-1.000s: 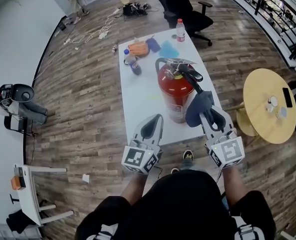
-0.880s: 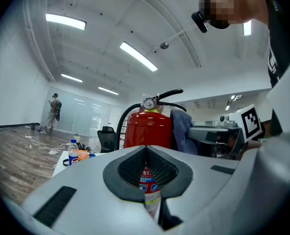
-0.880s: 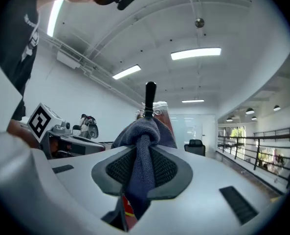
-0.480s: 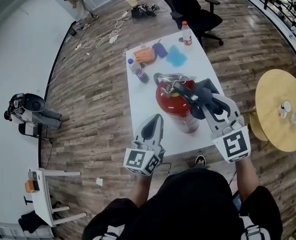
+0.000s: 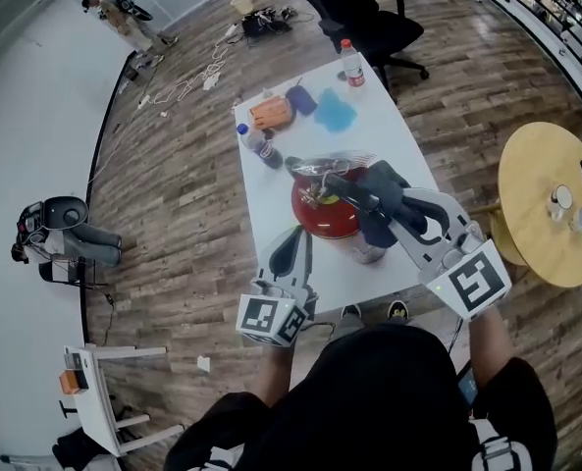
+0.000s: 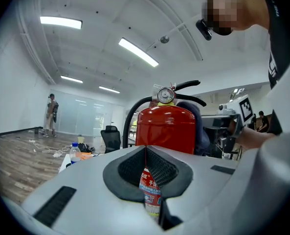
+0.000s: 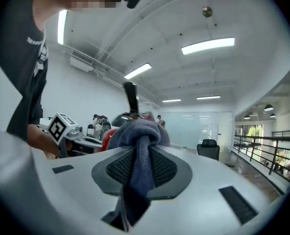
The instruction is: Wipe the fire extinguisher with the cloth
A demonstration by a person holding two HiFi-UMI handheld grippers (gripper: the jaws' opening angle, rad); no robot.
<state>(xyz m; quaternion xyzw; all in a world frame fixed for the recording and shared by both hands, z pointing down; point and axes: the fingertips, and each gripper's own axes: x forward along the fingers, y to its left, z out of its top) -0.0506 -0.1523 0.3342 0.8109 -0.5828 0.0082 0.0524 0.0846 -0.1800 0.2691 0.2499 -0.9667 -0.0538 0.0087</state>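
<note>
progress: wiping looks barely begun, most of the body likely left | right claw [image 5: 396, 207] clenched on cloth [image 5: 374, 226], pressed by the head of the fire extinguisher [image 5: 325, 214], upright mid-surface [image 5: 271, 189] | left claw [image 5: 295, 238] closed, empty, near its side | around: bottle [image 5: 253, 140] behind; handle [image 5: 354, 192] crowds the cloth
</note>
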